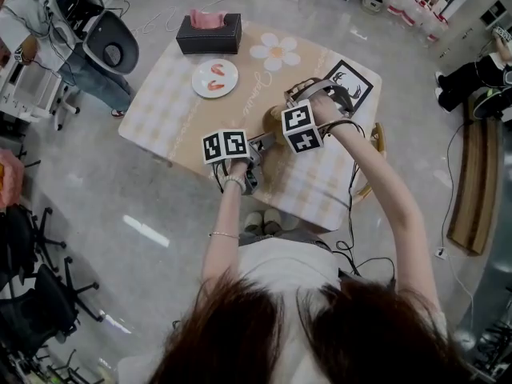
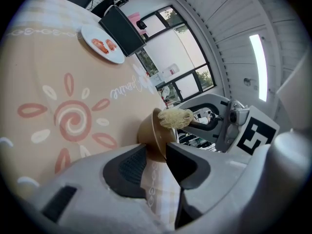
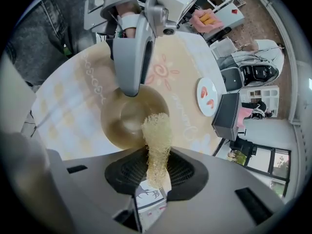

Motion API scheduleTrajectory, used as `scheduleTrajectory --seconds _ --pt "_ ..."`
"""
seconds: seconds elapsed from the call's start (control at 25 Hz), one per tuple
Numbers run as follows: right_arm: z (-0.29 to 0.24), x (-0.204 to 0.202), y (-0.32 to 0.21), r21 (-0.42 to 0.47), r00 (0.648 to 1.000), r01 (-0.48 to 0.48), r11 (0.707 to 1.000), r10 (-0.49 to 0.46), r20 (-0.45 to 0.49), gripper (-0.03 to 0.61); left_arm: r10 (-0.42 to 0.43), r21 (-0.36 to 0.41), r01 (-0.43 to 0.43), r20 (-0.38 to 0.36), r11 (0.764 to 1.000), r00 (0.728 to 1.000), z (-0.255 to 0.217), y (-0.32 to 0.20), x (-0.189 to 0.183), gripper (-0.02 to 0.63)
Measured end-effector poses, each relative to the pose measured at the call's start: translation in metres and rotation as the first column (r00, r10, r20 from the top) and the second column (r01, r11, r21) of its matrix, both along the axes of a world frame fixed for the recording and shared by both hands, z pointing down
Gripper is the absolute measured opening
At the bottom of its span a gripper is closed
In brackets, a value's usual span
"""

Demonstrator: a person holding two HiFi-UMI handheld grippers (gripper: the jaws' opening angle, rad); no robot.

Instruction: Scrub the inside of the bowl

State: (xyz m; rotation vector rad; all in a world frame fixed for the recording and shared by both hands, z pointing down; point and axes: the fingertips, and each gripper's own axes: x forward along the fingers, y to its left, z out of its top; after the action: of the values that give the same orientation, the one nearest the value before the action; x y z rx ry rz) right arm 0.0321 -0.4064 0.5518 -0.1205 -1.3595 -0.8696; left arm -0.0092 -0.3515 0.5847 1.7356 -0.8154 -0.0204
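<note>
From above, my left hand-held gripper (image 1: 260,142) and my right hand-held gripper (image 1: 290,112) meet over the near part of the table (image 1: 168,110). The brown bowl (image 1: 273,119) shows just between their marker cubes. Further back a white plate (image 1: 214,78) carries pink pieces of food. A dark tissue box (image 1: 209,34) stands behind it at the far edge. A black-and-white deer card (image 1: 349,82) lies at the right corner.

In the left gripper view, my left hand-held gripper (image 2: 156,162) is clenched on the bowl (image 2: 150,130). Its lower side sits between the two jaw tips and both tips touch it. The bowl looks tipped here, its mouth turned toward the right hand-held gripper (image 2: 195,121). That one brings a pale, fibrous scrubber (image 2: 174,117) to the bowl's upper rim. The plate (image 2: 103,44) and the tissue box (image 2: 122,30) are well apart from this, across the table.

In the right gripper view, my right hand-held gripper (image 3: 157,174) grasps the scrubber (image 3: 157,145) between its pads. The scrubber stands up from the jaws, and its free end reaches over the near rim of the bowl (image 3: 122,121). I cannot tell whether it touches the inner wall. The bowl's inside faces this camera. The left hand-held gripper (image 3: 130,89) comes down onto its far rim. The plate (image 3: 207,97) and tissue box (image 3: 225,116) are off to the right.
</note>
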Motion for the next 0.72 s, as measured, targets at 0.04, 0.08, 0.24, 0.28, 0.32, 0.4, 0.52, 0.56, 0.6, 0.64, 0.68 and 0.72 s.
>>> scheduleTrajectory --seconds 0.04,0.08,0.24,0.28,0.32,0.4,0.52,0.56,0.6,0.64,0.68,0.72 --pt "0.0 0.0 0.0 0.003 1.0 0.001 1.0 -0.001 -0.004 0.095 -0.003 -0.002 0.003 -0.003 1.0 1.0 0.0 0.0 0.0 0.135" --pt "0.001 0.0 0.0 0.007 1.0 0.004 1.0 -0.004 -0.009 0.095 -0.005 -0.004 0.005 -0.005 1.0 1.0 0.0 0.0 0.0 0.133" --pt "0.003 0.001 -0.001 0.022 0.999 0.014 1.0 -0.014 -0.03 0.095 -0.009 -0.01 0.009 -0.009 1.0 1.0 0.002 0.0 -0.001 0.132" --pt "0.003 0.001 -0.001 0.024 0.999 0.016 1.0 -0.015 -0.035 0.095 -0.011 -0.011 0.011 -0.01 1.0 1.0 0.002 0.0 -0.001 0.132" --pt "0.003 0.002 0.0 0.026 0.999 0.018 1.0 -0.017 -0.04 0.095 -0.013 -0.011 0.013 -0.011 1.0 1.0 0.002 0.0 -0.002 0.13" --pt "0.003 0.004 0.002 0.028 0.998 0.026 0.999 -0.025 -0.051 0.095 -0.018 -0.01 0.018 -0.016 1.0 1.0 0.002 0.0 -0.002 0.13" --pt "0.004 0.008 0.006 0.034 0.997 0.037 0.999 -0.035 -0.069 0.095 -0.021 -0.005 0.021 -0.021 1.0 1.0 0.002 0.0 -0.002 0.129" --pt "0.004 0.009 0.007 0.035 0.997 0.04 0.999 -0.037 -0.073 0.095 -0.021 -0.004 0.021 -0.02 1.0 1.0 0.002 0.0 -0.002 0.129" --pt "0.004 0.01 0.008 0.037 0.996 0.043 0.998 -0.04 -0.077 0.095 -0.022 -0.004 0.022 -0.02 1.0 1.0 0.002 0.0 -0.002 0.127" --pt "0.004 0.011 0.01 0.038 0.996 0.048 0.998 -0.045 -0.082 0.095 -0.022 -0.004 0.022 -0.019 1.0 1.0 0.002 0.0 -0.002 0.127" --pt "0.004 0.012 0.012 0.04 0.995 0.053 0.998 -0.049 -0.089 0.095 -0.023 -0.004 0.023 -0.02 1.0 1.0 0.002 0.0 -0.002 0.127" --pt "0.004 0.014 0.013 0.041 0.994 0.058 0.997 -0.054 -0.096 0.095 -0.024 -0.004 0.024 -0.021 1.0 0.999 0.001 0.0 -0.002 0.127"
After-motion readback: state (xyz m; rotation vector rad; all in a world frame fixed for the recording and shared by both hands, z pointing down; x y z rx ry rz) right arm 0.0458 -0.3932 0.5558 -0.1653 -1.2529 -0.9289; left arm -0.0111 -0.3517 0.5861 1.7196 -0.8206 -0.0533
